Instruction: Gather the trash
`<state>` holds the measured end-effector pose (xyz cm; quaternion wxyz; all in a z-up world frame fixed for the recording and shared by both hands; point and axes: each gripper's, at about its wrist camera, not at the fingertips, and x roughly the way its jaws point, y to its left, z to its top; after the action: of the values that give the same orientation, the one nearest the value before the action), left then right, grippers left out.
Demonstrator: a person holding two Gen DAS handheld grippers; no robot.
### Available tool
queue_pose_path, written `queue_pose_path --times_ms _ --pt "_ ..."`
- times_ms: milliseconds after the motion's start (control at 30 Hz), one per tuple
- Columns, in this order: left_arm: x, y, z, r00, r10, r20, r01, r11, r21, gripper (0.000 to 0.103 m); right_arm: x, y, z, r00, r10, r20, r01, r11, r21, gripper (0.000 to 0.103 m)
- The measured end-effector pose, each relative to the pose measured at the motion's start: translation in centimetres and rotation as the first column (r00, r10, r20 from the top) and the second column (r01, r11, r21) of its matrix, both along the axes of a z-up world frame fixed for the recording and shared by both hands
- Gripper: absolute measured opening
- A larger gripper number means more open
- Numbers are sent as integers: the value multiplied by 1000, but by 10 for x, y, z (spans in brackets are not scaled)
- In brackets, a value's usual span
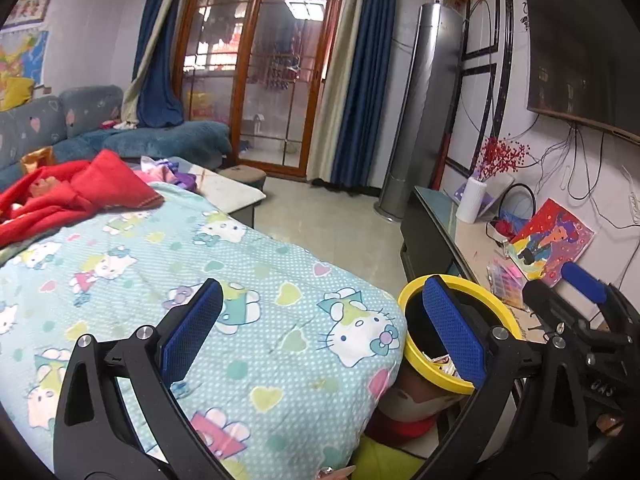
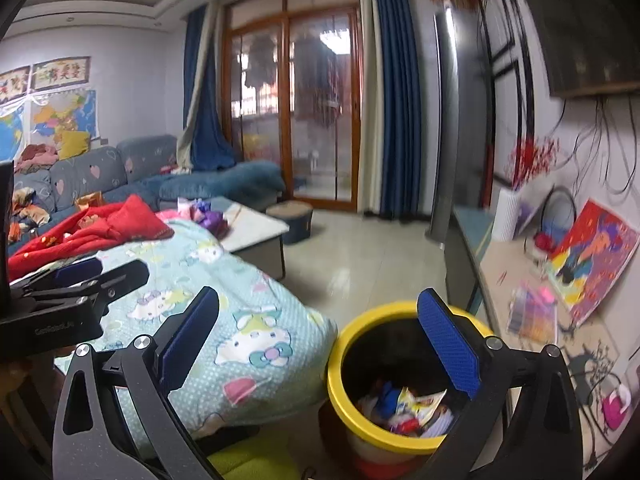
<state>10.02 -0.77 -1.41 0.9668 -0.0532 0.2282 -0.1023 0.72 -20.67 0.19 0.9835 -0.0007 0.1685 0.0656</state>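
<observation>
A yellow-rimmed trash bin (image 2: 338, 384) stands on the floor beside a table draped with a Hello Kitty blanket (image 2: 248, 300). Colourful wrappers (image 2: 404, 404) lie inside it. My right gripper (image 2: 320, 342) hovers above the bin's near left side, open, with nothing between its blue pads. In the left wrist view my left gripper (image 1: 324, 332) is open and empty over the blanket's corner, with the bin (image 1: 436, 378) just to its right. My right gripper's blue pad (image 1: 582, 285) shows at the far right there. My left gripper's fingers (image 2: 120, 276) show at the left of the right wrist view.
A red cloth (image 1: 92, 188) lies on the blanket's far end, with a low coffee table (image 2: 256, 232) and a sofa (image 2: 96, 176) beyond. Along the right wall a TV stand holds a painting (image 2: 592, 256) and a white vase (image 2: 506, 216). Tiled floor (image 2: 360, 264) stretches toward the glass doors.
</observation>
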Motion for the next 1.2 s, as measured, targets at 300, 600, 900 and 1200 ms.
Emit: queue_pose_path --times_ms 300,600,900,1200 --pt "-26 5 9 998 -13 54 13 1000 3 92 -10 -2 -2 1000 -15 3 15 999 32 97" --pt "-30 9 10 998 -5 65 6 1000 -14 92 -17 2 -3 999 -26 29 26 999 20 97" --pt "-30 11 10 998 0 70 1 1000 -18 92 -18 2 -3 999 -29 41 29 999 14 97" --pt "-31 12 9 997 4 73 -3 1000 -14 92 -16 0 -1 998 -36 49 36 999 13 97"
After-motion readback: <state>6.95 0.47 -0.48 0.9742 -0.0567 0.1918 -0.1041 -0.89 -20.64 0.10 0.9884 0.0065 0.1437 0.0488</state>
